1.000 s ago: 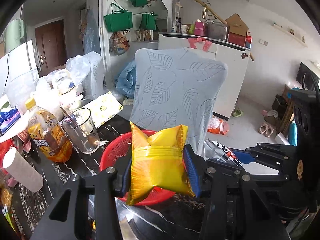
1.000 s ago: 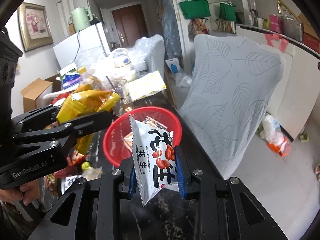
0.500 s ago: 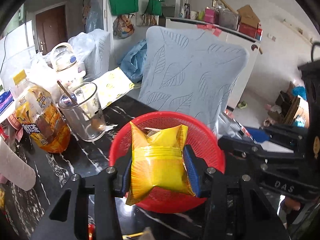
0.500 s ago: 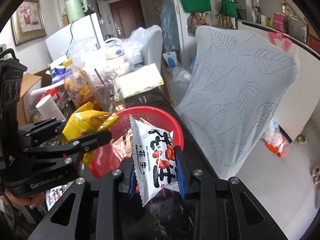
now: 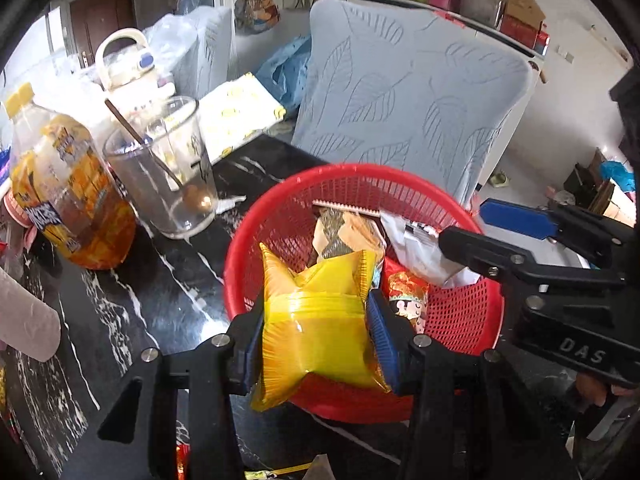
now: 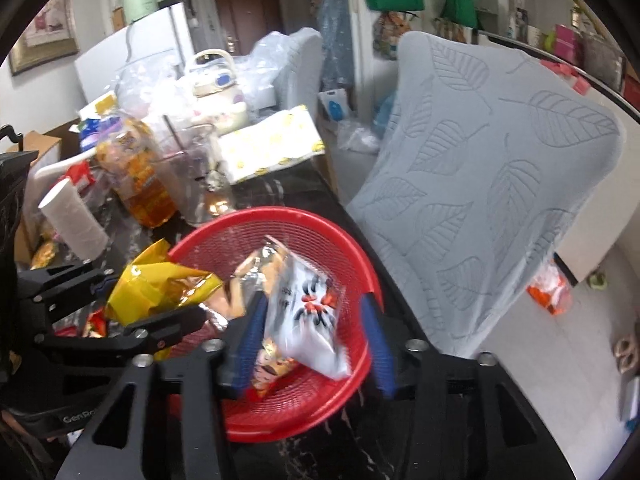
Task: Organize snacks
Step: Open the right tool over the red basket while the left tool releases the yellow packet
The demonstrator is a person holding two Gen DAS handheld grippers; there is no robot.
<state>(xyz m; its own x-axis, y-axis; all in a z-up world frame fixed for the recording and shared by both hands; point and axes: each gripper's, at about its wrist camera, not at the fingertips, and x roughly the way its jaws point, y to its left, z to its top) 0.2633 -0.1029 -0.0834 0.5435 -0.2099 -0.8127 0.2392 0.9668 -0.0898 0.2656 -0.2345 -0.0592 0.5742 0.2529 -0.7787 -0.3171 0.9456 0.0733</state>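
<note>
A red mesh basket (image 5: 280,208) sits on the black marble table and holds several snack packets; it also shows in the right wrist view (image 6: 352,256). My left gripper (image 5: 316,332) is shut on a yellow snack bag (image 5: 320,320), held over the basket's near rim. My right gripper (image 6: 312,340) is open over the basket. The white peanut packet (image 6: 308,312) lies loose between its spread fingers, tipping into the basket. The right gripper also shows in the left wrist view (image 5: 500,232), jaws apart over the basket's right side.
A clear glass with a spoon (image 5: 164,168) and an orange drink bottle (image 5: 68,192) stand left of the basket. A paper roll (image 5: 24,320) lies at far left. A grey leaf-pattern chair back (image 5: 408,112) stands behind the table edge.
My right gripper has opened and let go of the peanut packet, which drops into the basket. Both grippers have moved forward and down over the basket. The left still holds the yellow bag.
</note>
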